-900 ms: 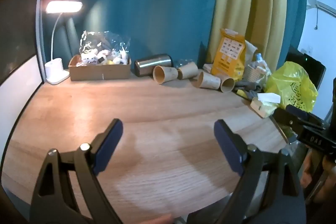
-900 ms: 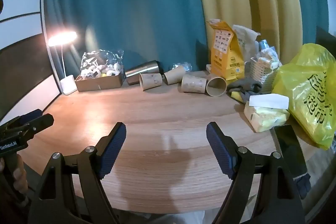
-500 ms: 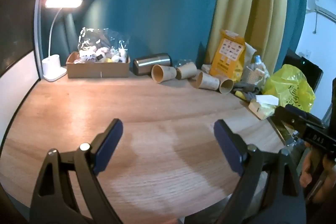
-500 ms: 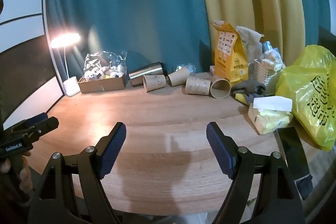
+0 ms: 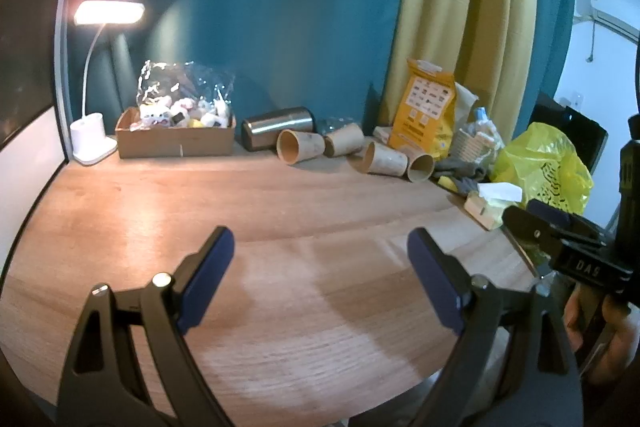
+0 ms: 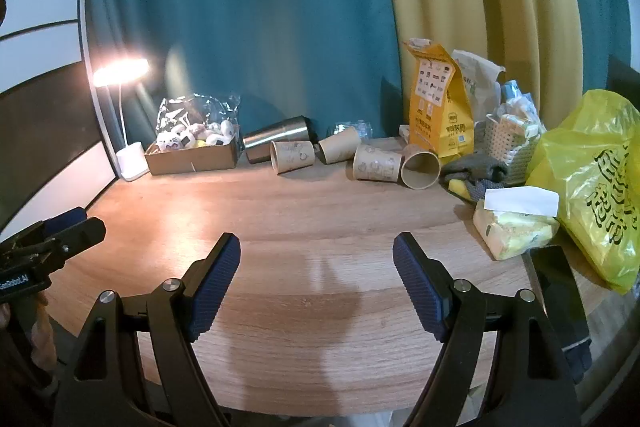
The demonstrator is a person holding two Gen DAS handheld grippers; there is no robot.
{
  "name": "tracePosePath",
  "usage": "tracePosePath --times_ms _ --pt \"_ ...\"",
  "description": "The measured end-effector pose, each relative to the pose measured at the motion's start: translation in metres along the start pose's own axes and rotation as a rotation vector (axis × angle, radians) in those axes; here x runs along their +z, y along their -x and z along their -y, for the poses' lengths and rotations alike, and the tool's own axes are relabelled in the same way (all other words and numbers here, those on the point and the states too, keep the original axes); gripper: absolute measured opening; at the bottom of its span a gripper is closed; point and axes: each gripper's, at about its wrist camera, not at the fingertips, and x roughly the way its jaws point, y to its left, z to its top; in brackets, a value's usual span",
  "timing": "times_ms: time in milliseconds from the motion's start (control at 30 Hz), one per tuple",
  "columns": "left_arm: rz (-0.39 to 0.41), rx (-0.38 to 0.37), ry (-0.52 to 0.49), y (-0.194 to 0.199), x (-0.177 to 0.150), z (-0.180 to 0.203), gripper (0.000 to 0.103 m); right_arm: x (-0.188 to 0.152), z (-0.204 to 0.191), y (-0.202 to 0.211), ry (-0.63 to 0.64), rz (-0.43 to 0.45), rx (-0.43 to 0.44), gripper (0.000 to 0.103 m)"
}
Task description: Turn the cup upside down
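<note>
Brown paper cups lie on their sides in a loose row far ahead of both claws, against the curtain, none standing. The left claw is spread wide and empty over bare table, and the right claw is likewise spread with nothing between its pads; my guess is they hang back near the table's front edge because no cup has been chosen yet. Nearest the right claw's line are a cup with its mouth facing this way and another cup just beside it, perhaps touching. Two more cups lie further left, by a steel tumbler. Whether the cups nest or merely abut is hard to tell. Each claw's base is cut off below.
</note>
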Motion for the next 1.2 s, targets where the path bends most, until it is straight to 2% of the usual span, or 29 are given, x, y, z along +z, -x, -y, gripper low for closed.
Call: tracePosePath --times_ms 367,1200 --pt "-0.003 0.047 0.002 0.0006 0.0001 -0.0038 0.09 0.0034 -0.001 -0.0048 0.0 -0.013 0.0 0.082" --pt "0.004 0.037 0.003 0.0032 0.0021 -0.0079 0.09 0.0018 -0.0036 -0.0076 0.001 -0.017 0.003 0.082"
